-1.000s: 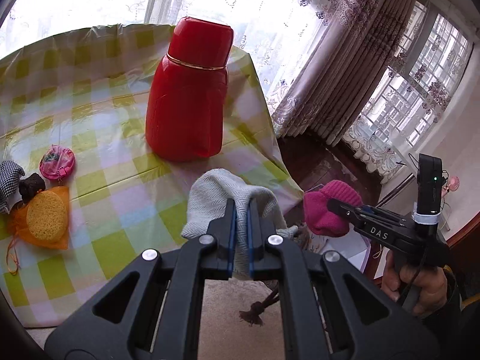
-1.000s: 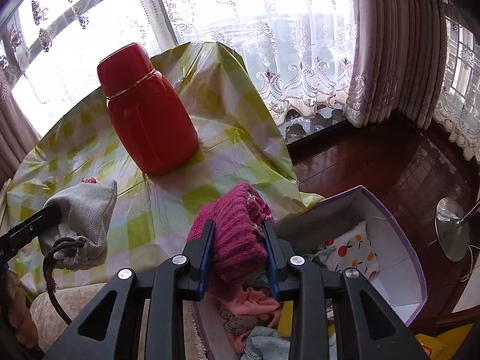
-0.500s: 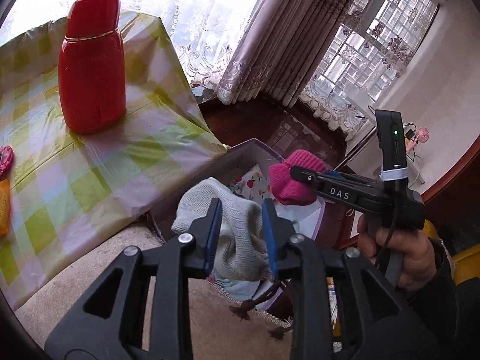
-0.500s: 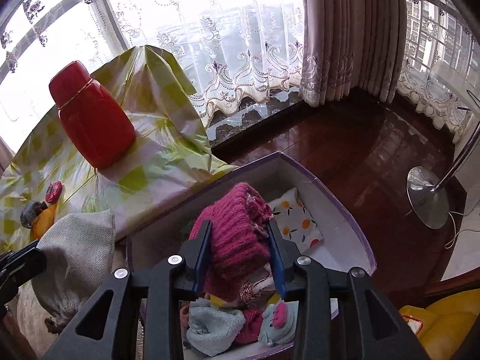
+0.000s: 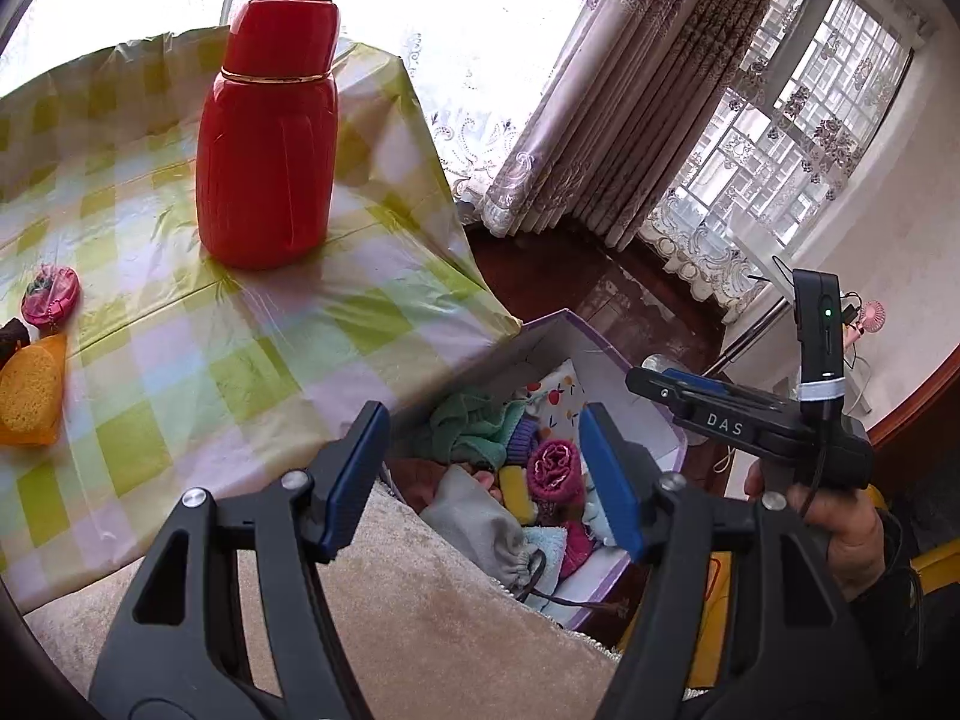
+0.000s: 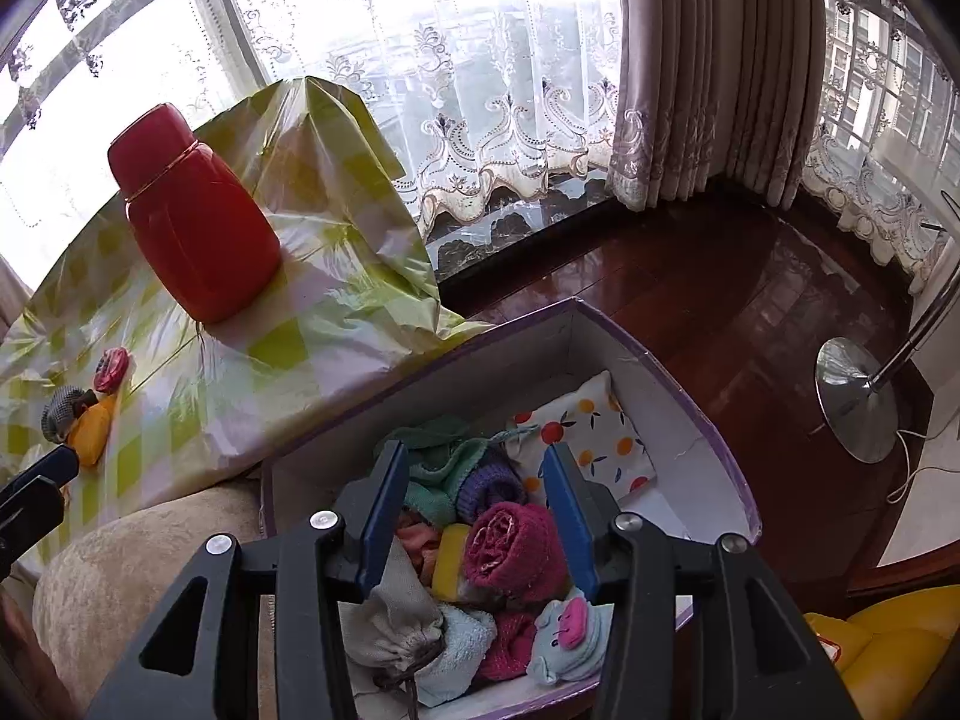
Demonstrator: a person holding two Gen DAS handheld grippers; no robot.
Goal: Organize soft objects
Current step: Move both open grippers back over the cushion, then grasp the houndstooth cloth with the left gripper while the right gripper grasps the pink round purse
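A purple-rimmed white box sits on the floor beside the table, full of soft things. The magenta knitted roll and the grey drawstring pouch lie inside it. My right gripper is open and empty, just above the magenta roll; its side also shows in the left wrist view. My left gripper is open and empty above the box's near edge. An orange sponge bag and a pink pouch lie on the table.
A tall red thermos stands on the green checked tablecloth. A beige cushion lies below the grippers. A lamp base stands on the dark wood floor; curtains hang behind.
Both grippers opened. The grey pouch dropped from the left one and the magenta roll from the right one, and both now lie in the box.
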